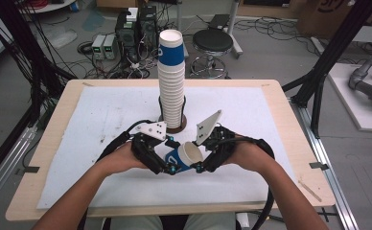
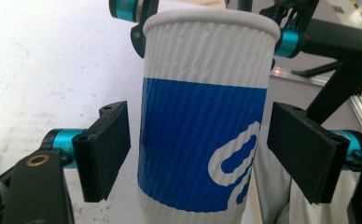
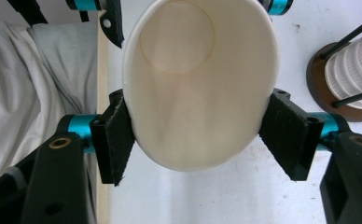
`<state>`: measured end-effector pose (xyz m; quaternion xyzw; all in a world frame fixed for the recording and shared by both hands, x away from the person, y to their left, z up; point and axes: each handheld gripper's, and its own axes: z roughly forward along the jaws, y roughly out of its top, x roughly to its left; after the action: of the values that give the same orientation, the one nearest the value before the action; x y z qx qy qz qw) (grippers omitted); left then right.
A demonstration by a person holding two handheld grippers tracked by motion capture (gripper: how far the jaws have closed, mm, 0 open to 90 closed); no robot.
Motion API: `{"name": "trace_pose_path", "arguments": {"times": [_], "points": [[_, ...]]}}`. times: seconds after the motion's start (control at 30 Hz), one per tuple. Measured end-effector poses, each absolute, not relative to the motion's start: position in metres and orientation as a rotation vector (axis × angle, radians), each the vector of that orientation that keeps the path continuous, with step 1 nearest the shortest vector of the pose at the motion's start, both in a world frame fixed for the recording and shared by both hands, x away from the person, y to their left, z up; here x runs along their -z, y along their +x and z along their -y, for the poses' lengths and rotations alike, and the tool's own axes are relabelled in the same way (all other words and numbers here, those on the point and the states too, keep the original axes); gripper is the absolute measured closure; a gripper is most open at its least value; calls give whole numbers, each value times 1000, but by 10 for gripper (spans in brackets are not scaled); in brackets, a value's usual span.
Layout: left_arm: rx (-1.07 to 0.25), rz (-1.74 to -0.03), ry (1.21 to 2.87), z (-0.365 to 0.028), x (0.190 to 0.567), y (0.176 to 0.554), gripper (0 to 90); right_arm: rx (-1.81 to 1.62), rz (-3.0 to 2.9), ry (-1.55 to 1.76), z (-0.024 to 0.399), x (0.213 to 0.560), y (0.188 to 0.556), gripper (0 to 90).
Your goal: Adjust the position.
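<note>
One loose paper cup [image 1: 184,157], white with a blue band, lies tipped on its side just above the white mat [image 1: 102,115], near the middle of the table's [image 1: 50,143] front edge, held between two hand-held grippers. Its open mouth faces the right gripper [image 1: 199,165]. In the right gripper view that gripper's two black pads press on the rim from both sides and squeeze it into an oval, so the cup is pinched there. The left gripper [image 1: 170,168] comes in from the cup's base end. In the left gripper view its two pads stand either side of the blue band, with a narrow gap showing on each side, so they do not grip the cup.

One tall stack of cups [image 1: 171,81] of the same kind stands upright behind the held cup, toward the table's far edge and near the middle of its width. It sits on one round brown base [image 1: 181,125] with thin black upright rods. Two hands, one per gripper, reach in over the front edge. One white mat covers most of the wooden table.
</note>
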<state>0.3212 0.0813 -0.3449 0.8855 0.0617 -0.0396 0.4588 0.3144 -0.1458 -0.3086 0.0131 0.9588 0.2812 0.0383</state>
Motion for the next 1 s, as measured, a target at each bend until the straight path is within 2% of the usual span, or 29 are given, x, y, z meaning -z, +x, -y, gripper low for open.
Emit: {"name": "trace_pose_path", "arguments": {"times": [0.43,0.63,0.9,1.0], "points": [[140,-133,2259,-73,352,322,296,-722,-2973,2,135,310,311,313],[114,-94,2267,-72,353,320,317,-700,-2987,-12,134,312,311,324],[81,-106,2198,-82,354,322,306,-866,-2934,58,143,308,314,218],[84,-144,2134,-90,356,323,305,-982,-2914,124,152,305,315,215]]}}
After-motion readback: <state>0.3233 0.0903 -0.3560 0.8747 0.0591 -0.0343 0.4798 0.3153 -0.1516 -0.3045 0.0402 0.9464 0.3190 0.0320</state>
